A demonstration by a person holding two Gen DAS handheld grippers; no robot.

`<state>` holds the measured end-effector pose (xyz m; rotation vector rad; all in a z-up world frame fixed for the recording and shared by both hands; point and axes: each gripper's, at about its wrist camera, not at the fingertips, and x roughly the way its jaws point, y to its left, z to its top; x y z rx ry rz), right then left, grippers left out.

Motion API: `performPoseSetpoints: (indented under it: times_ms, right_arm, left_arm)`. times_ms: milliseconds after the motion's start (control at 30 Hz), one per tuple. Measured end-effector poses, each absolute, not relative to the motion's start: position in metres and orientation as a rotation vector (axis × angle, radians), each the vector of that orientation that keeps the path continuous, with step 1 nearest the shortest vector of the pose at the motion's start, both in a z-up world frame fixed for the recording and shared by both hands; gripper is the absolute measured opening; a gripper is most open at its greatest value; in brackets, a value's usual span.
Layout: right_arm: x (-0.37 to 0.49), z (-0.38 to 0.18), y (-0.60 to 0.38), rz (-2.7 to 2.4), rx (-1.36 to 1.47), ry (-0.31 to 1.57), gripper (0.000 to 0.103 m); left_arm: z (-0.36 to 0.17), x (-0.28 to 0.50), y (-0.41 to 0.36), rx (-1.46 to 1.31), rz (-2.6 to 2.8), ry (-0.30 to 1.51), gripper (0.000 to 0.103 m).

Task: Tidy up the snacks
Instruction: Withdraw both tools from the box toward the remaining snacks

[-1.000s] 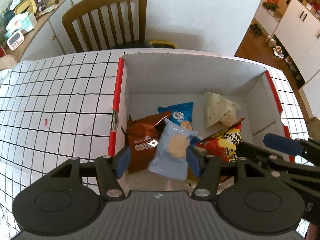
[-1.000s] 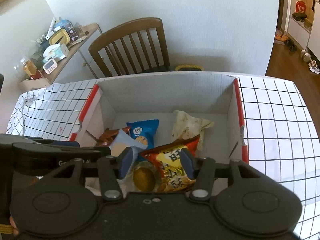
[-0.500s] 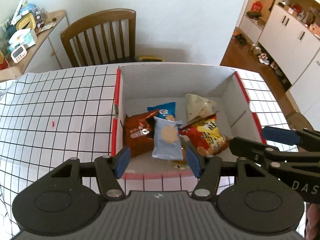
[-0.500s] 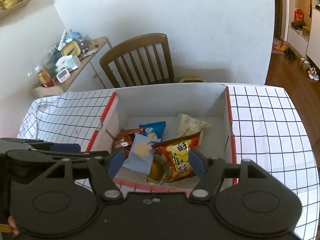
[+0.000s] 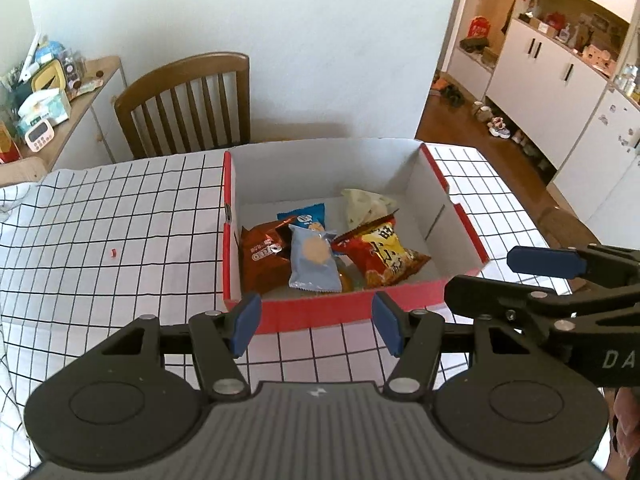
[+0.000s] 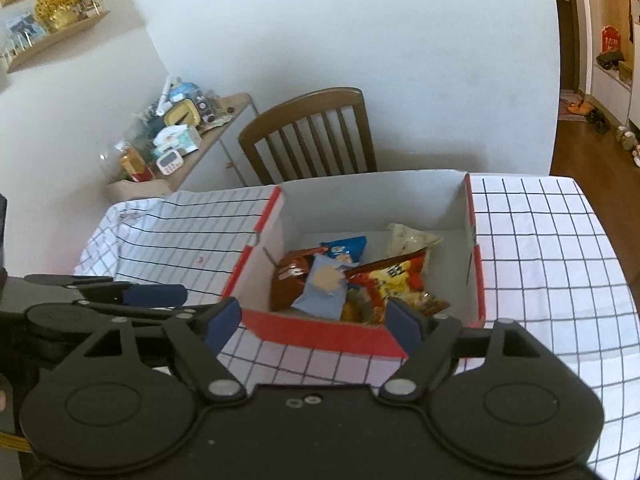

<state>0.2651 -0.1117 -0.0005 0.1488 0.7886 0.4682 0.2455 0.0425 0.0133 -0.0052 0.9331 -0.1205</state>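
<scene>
A red-and-white cardboard box sits on the checked tablecloth. In it lie a brown Oreo bag, a pale blue cookie packet, a red-yellow chip bag, a blue packet and a cream packet. My left gripper is open and empty, held back above the box's near wall. My right gripper is open and empty too, at the near wall; it shows in the left wrist view.
A wooden chair stands behind the table. A cluttered side cabinet is at the far left. A tiny red scrap lies on the cloth left of the box. White cupboards stand at right.
Both grippers have pulled back and up from inside the box to in front of its near wall. The right jaws opened wider. The snacks stay in the box.
</scene>
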Motion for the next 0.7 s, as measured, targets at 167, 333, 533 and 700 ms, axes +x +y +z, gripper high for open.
performPoseSetpoints:
  times_ms: [167, 333, 533, 700]
  right_arm:
    - [0.243, 0.001, -0.116, 0.494, 0.178, 0.776, 0.087]
    - [0.222, 0.0, -0.118, 0.508, 0.178, 0.763, 0.091]
    - [0.203, -0.011, -0.119, 0.519, 0.166, 0.76, 0.098]
    - [0.189, -0.022, -0.117, 0.523, 0.139, 0.78, 0.099]
  left_arm:
    - [0.016, 0.22, 0.046, -0.01, -0.139, 0.911, 0.064]
    - [0.015, 0.195, 0.047, 0.004, -0.141, 0.884, 0.065]
    - [0.006, 0.169, 0.05, 0.001, -0.143, 0.886, 0.072]
    - [-0.007, 0.151, 0.059, -0.058, -0.16, 0.91, 0.08]
